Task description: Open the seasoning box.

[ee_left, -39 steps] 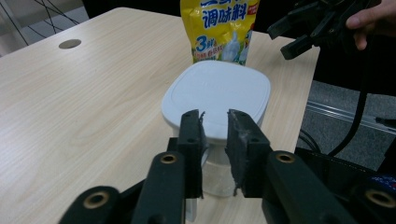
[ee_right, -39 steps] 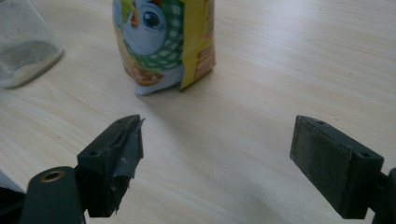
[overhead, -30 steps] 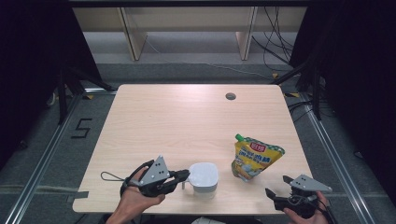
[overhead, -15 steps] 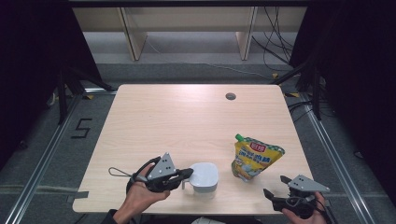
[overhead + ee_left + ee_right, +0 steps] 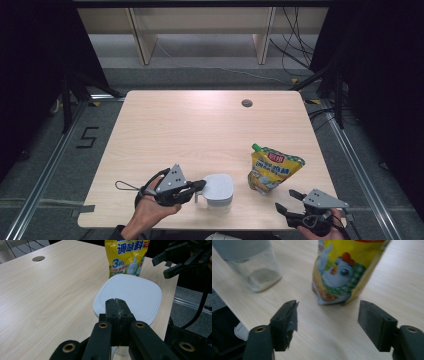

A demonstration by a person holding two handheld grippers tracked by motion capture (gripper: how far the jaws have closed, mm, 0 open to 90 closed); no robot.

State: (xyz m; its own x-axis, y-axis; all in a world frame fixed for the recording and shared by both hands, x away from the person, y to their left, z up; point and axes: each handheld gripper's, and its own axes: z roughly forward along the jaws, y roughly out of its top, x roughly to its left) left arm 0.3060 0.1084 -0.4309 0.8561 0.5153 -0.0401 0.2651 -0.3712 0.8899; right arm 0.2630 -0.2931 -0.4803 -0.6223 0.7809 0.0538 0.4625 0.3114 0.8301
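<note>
High view: a pale wooden desk (image 5: 200, 135) carries a clear container with a white lid (image 5: 218, 189) close to its near edge, roughly at the middle of that edge. A yellow seasoning pouch (image 5: 272, 169) stands upright just beside the container, toward the desk's right edge. A round cable hole (image 5: 246, 103) lies near the far edge, well apart from both.

Left gripper (image 5: 199, 186): held low at the near edge, its tips reach the container's left side. Left gripper view: the two black jaws are pressed together, with no gap between them, just over the near rim of the white lid (image 5: 130, 298); whether they pinch anything beneath cannot be told.

Right gripper (image 5: 287, 201): at the near right corner of the desk, jaws spread wide apart, holding nothing. Right gripper view: the pouch (image 5: 344, 270) stands beyond the open jaws, untouched, with the container (image 5: 253, 263) to its left.
</note>
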